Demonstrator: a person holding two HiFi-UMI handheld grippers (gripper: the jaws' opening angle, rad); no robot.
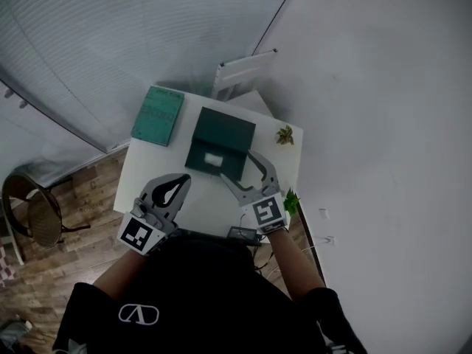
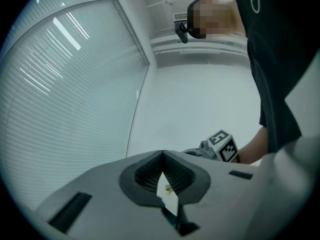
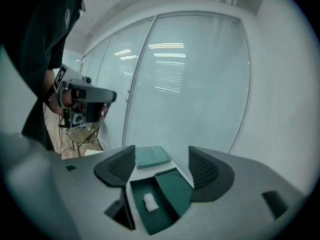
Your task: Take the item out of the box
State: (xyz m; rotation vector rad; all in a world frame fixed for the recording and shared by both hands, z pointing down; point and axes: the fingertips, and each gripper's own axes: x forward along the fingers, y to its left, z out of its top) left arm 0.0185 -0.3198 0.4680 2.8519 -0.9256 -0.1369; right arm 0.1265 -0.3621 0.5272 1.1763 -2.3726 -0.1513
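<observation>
A dark green box (image 1: 221, 140) lies open on the white table (image 1: 144, 179), its lid folded back. A small white item (image 1: 214, 158) rests inside it. My right gripper (image 1: 237, 167) is open at the box's near right corner, with nothing between its fingers. In the right gripper view the box (image 3: 167, 194) and the white item (image 3: 150, 202) show beyond the parted jaws of the right gripper (image 3: 161, 156). My left gripper (image 1: 186, 178) hovers over the table's near side, left of the box, and it is shut and empty. The left gripper view shows the left gripper (image 2: 162, 153) with its tips meeting.
A teal book-like slab (image 1: 158, 115) lies at the table's far left corner. Two small green plants (image 1: 285, 134) (image 1: 292, 201) stand along the right edge. A white chair (image 1: 243, 68) is behind the table, and a round chair (image 1: 33, 212) stands on the wooden floor to the left.
</observation>
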